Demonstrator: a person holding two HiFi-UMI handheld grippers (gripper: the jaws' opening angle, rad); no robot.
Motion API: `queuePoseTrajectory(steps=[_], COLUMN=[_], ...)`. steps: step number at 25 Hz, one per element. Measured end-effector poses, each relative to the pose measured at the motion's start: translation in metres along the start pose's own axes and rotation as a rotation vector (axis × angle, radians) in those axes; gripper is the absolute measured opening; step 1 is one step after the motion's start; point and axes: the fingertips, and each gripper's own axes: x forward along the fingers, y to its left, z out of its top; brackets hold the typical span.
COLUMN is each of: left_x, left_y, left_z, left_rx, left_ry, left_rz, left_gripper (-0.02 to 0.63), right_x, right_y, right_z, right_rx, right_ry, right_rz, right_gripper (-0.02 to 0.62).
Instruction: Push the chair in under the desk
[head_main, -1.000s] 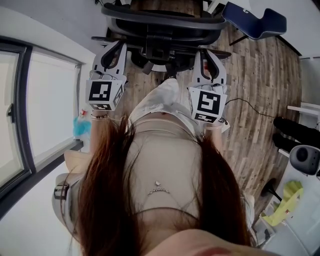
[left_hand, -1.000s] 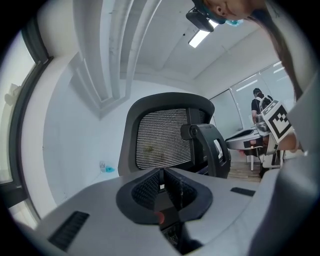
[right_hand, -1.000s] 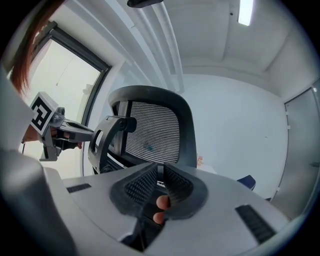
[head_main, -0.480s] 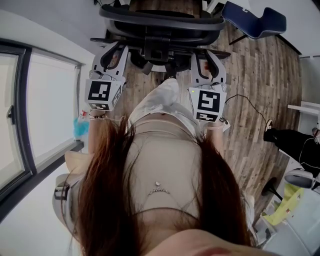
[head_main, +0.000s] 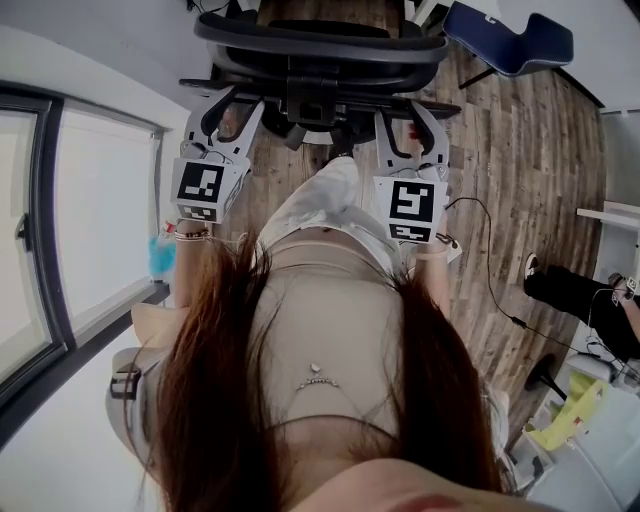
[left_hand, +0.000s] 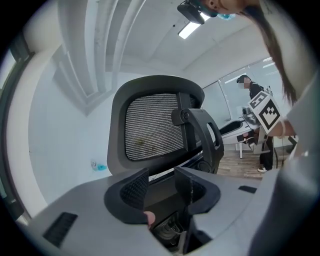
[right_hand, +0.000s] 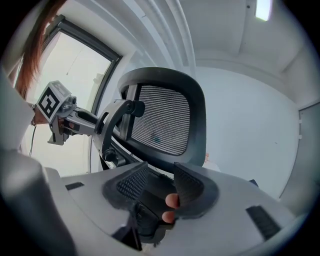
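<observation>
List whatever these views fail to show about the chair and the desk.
- Desk: identifiable in no view; in the head view the chair covers what lies beyond.
- Chair seat: behind the backrest in both gripper views.
- Another person: cut off by the head view's right edge.

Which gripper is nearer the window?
Left. The left gripper is on the window side of the chair, the right gripper opposite; both have just been opening, empty.
</observation>
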Motion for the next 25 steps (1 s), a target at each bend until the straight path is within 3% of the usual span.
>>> queuePoseTrajectory(steps=[11,25], left_x=[0.002,0.007], left_y=[-0.005,-0.004], left_z=[-0.006,-0.005], left_rx=[0.068,0.117], left_ry=[0.058,0.074], left_rz=[-0.029,-0.052], left_gripper=[0.199,0.219], right_x=[0.002,0.004], right_y=[0.002,0.001], right_z=[-0.005,-0.016], right_rx=[-0.073,-0.126], right_ry=[0.025,0.091], right_rz=[0.002,-0.014], right_gripper=[0.195,0.232])
